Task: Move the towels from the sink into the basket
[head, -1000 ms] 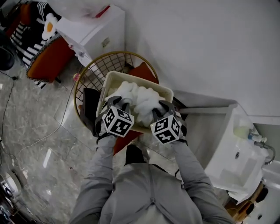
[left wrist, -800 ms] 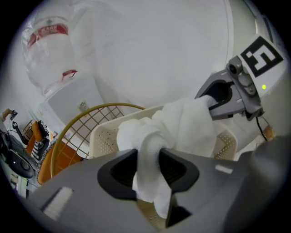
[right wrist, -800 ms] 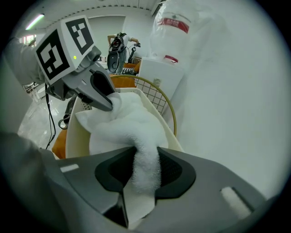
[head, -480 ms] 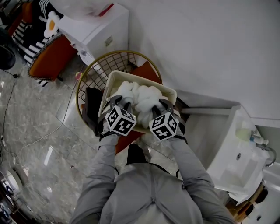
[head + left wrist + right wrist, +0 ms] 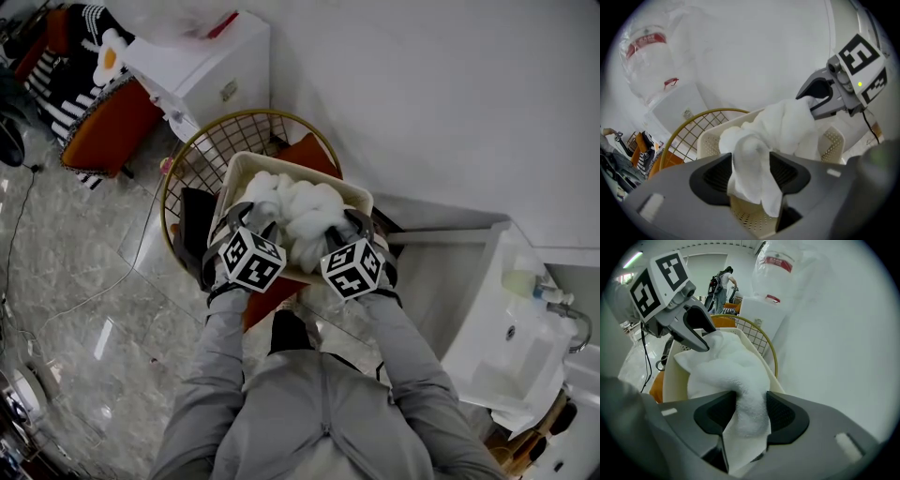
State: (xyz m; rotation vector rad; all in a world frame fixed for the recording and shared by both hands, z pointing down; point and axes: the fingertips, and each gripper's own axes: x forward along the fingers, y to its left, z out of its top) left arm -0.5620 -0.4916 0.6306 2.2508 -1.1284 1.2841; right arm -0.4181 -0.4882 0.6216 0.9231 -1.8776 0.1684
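Note:
A bunched white towel point(image 5: 300, 211) hangs over the cream perforated basket point(image 5: 246, 164), stretched between both grippers. My left gripper point(image 5: 251, 217) is at the towel's left end and my right gripper point(image 5: 349, 223) at its right end. In the left gripper view, the left gripper point(image 5: 750, 171) has just been opening, and a fold of the towel point(image 5: 783, 126) lies loosely between the parted pads. In the right gripper view, the right gripper point(image 5: 749, 416) has likewise just been opening, with the towel point(image 5: 726, 366) still filling the gap between its pads.
The cream basket rests on a gold wire basket point(image 5: 202, 155) that holds an orange cushion point(image 5: 314, 155). A white cabinet point(image 5: 202, 70) stands behind it to the left. The white sink point(image 5: 511, 333) is at the right. An orange seat point(image 5: 108, 122) is at the far left.
Both grippers' jaws have spread apart around the towel. The towel has sagged a little lower into the cream basket. The hands have stayed in place.

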